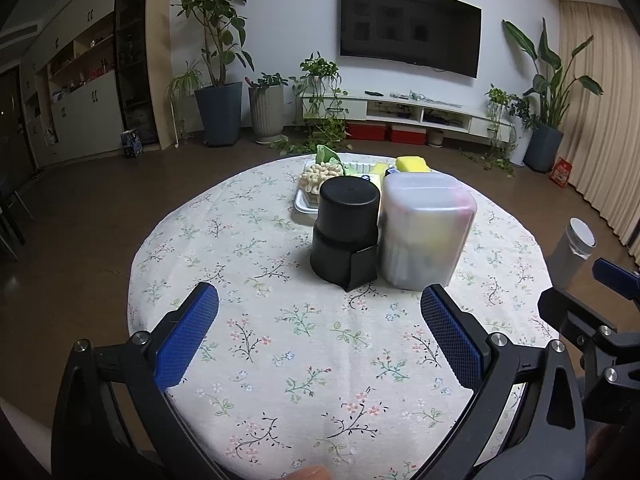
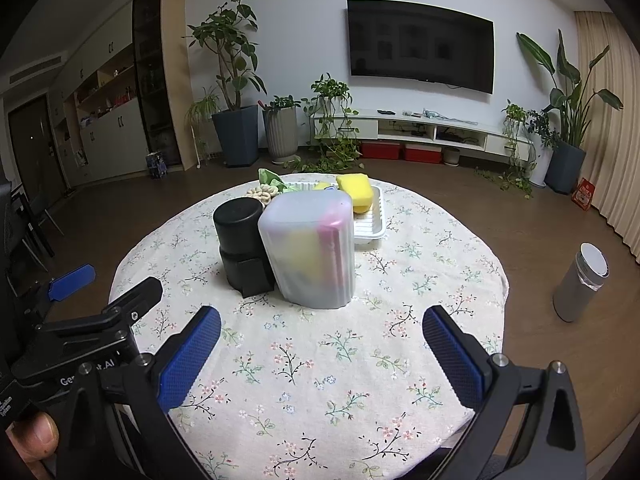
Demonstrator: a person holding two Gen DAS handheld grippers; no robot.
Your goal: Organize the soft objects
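Left gripper (image 1: pixel 319 308), seen from its own wrist camera, hovers low over the round floral-print tablecloth (image 1: pixel 280 360) with its 2 blue-padded fingers spread wide and nothing between them. Ahead stand a black cylindrical container (image 1: pixel 346 230) and, touching its right side, a frosted translucent plastic box (image 1: pixel 426 228). Behind them a white plastic tray (image 1: pixel 304 204) holds the soft things: a cream knobbly plush piece (image 1: pixel 320 176) and a yellow rectangular sponge (image 1: pixel 412 163).

Right gripper (image 2: pixel 322 330) in its own view is likewise wide open and empty, near the table's front edge. The yellow sponge (image 2: pixel 354 190) lies flat in the tray, long axis running roughly left to right. It looks light and squashy, probably best pinched gently across its short sides.
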